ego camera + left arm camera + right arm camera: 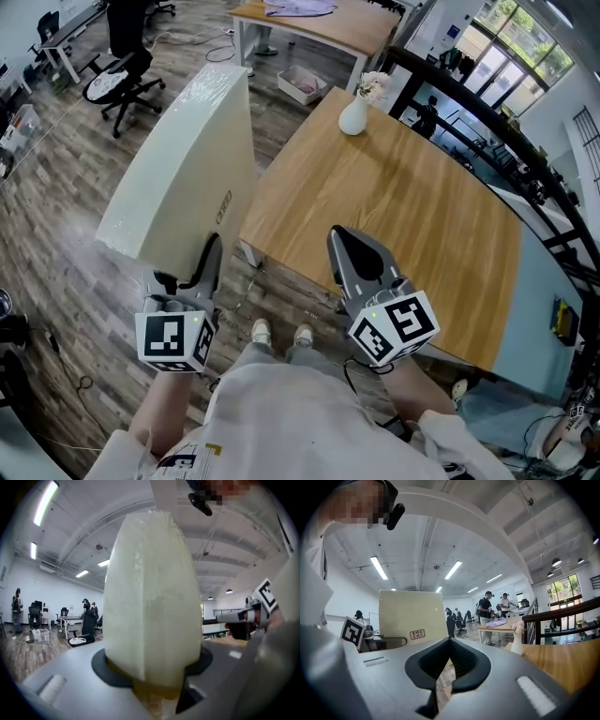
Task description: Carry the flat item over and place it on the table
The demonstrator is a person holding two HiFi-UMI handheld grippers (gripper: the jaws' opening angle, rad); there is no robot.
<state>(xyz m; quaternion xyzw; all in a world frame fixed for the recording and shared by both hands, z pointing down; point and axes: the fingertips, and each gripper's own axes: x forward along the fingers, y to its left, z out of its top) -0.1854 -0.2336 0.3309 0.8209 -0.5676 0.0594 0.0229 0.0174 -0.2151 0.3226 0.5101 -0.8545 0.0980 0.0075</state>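
**While the panel hangs off the table's left edge, my left grip has it**

As I watch from the head view, the flat panel (183,169) sits to the left of the wooden table (403,206). It is held over the plank floor (56,197) beside the table's left edge, not on the tabletop. It is cream-coloured and shiny, as if wrapped in film.

My left gripper (208,255) is clenched on the panel's near edge. In the left gripper view the pale slab fills the gap and the dark pads (200,660) press it from both sides.

My right gripper (343,236) hovers above the table's near edge. Its jaws are closed together with nothing between them.

One small label (223,206) sits on the panel's face, on the side toward the table. The right gripper view shows it as a pale sticker with reddish characters, too small for me to read.

At the table's far corner stands a white vase (353,115) with pale flowers.
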